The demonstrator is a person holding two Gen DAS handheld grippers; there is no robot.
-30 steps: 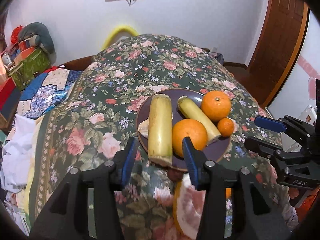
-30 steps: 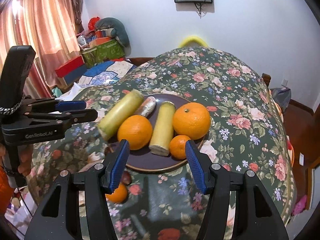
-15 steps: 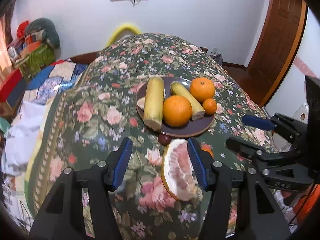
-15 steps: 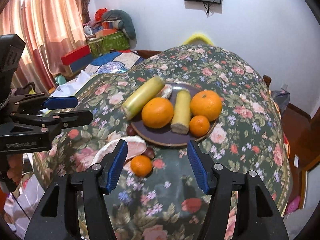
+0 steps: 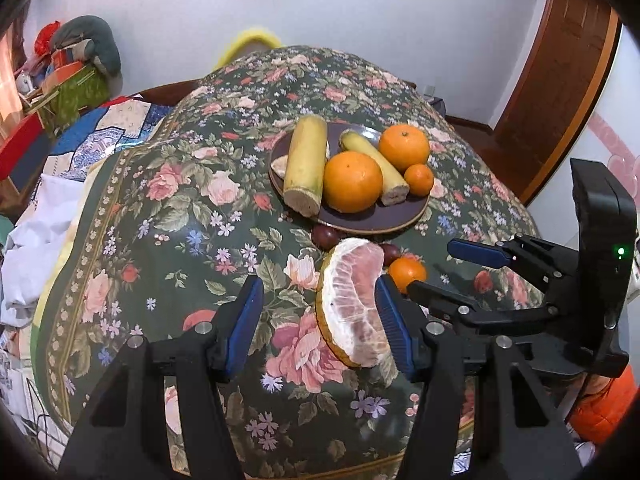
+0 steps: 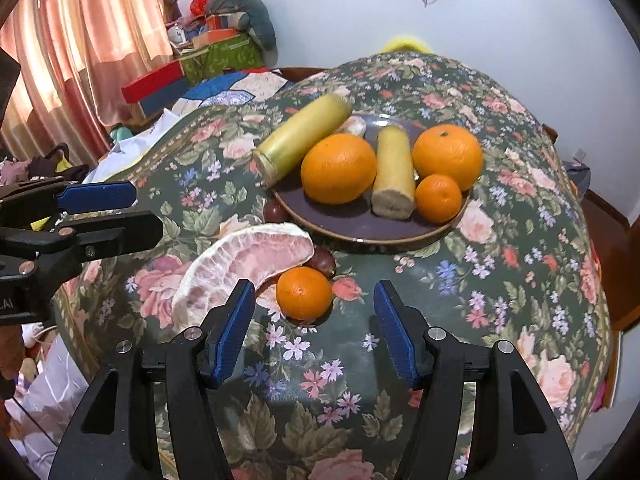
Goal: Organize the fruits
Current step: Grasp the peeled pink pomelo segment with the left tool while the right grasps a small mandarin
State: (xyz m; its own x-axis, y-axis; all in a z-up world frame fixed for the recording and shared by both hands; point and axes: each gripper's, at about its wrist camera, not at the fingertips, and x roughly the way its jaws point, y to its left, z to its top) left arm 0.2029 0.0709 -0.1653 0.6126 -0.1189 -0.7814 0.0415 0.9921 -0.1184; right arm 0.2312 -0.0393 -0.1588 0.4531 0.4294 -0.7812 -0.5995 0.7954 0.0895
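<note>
A dark plate [image 5: 372,222] [image 6: 360,232] on the floral tablecloth holds two yellow sugarcane pieces, two big oranges [image 5: 353,181] [image 6: 338,168] and a small mandarin [image 5: 419,179]. In front of the plate lie a peeled pomelo wedge [image 5: 354,304] [image 6: 244,260], a loose mandarin [image 5: 407,272] [image 6: 304,292] and dark plums [image 5: 326,236] [image 6: 322,260]. My left gripper [image 5: 318,328] is open, with the pomelo wedge by its right finger. My right gripper [image 6: 314,322] is open, just behind the loose mandarin. Each gripper also shows in the other's view.
The round table [image 6: 520,280] drops off on all sides. Boxes, cushions and cloth [image 6: 216,52] are piled at the far left by a curtain. A wooden door [image 5: 560,80] stands at the right.
Both grippers have pulled back from the plate toward the near side of the table. The pomelo wedge and loose mandarin have come into view in front of them. Both stay open.
</note>
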